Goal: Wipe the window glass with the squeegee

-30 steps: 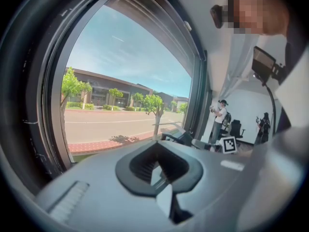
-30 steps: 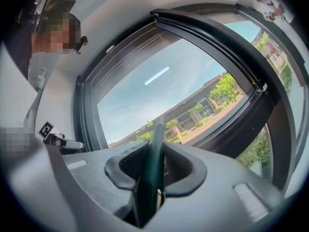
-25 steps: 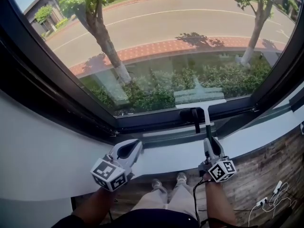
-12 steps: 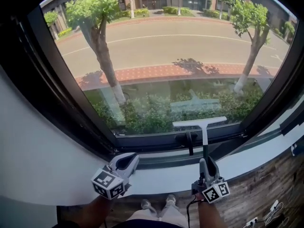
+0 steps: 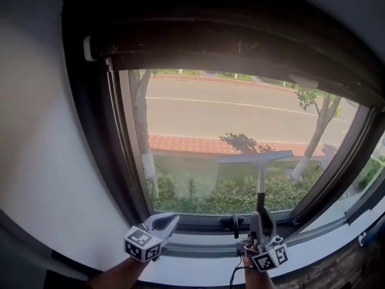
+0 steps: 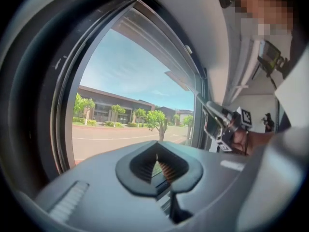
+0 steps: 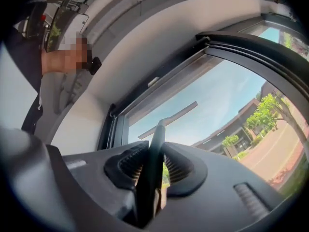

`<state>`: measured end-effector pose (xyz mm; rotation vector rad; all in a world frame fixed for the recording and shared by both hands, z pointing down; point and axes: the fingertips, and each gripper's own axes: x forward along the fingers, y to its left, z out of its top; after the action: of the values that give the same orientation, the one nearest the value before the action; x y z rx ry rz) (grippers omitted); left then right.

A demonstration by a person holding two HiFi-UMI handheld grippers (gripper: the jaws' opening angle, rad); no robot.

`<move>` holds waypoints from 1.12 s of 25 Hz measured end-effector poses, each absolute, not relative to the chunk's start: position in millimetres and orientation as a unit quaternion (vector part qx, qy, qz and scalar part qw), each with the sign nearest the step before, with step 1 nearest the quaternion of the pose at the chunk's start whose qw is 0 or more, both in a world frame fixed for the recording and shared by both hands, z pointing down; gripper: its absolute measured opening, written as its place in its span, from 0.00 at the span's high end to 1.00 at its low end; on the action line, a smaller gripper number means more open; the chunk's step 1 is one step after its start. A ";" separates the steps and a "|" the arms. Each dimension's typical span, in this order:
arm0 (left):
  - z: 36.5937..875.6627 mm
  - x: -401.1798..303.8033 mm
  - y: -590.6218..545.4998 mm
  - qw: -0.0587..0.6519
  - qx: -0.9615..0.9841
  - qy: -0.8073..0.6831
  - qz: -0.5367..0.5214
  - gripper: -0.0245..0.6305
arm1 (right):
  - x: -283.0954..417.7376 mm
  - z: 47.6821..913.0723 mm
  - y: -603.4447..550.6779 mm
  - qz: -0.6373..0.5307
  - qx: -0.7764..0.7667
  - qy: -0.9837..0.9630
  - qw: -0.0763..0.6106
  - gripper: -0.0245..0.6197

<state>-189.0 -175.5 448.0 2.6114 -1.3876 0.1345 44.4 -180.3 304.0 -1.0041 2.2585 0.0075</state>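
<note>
Gripping: your right gripper [image 5: 261, 217] clamps the squeegee [image 5: 260, 182] by its slim handle.
Blade [image 5: 255, 159]: flat pale strip before glass [image 5: 198, 125]; contact unclear.
Left gripper [image 5: 163, 223]: jaws together, empty.

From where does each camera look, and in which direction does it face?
Head view: on the person's head, facing the window glass; forearms, left gripper and right gripper show below.
Left gripper view: on the left gripper, looking along its shut, empty jaws at the glass; the right hand shows.
Right gripper view: on the right gripper, looking up the clamped squeegee at the glass; the person's upper body shows at left.
Shared: head and right gripper views show the squeegee.
</note>
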 end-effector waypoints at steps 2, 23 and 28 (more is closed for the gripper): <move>436.7 -192.7 -176.2 0.083 0.878 -0.470 0.035 0.96 | 34.3 270.3 -181.6 0.029 -0.370 0.861 0.347 0.80; 362.2 -219.9 -174.9 0.024 0.870 -0.493 -0.005 0.96 | -68.4 76.2 -230.3 0.136 -0.309 0.837 0.432 0.80; 360.6 -224.9 -169.8 0.026 0.869 -0.494 0.000 0.96 | -67.3 92.9 -228.1 0.123 -0.322 0.841 0.417 0.80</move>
<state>-224.9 -169.8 360.6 2.6848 -1.5275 0.0008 -67.3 -228.1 92.9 -0.8080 2.1105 0.3096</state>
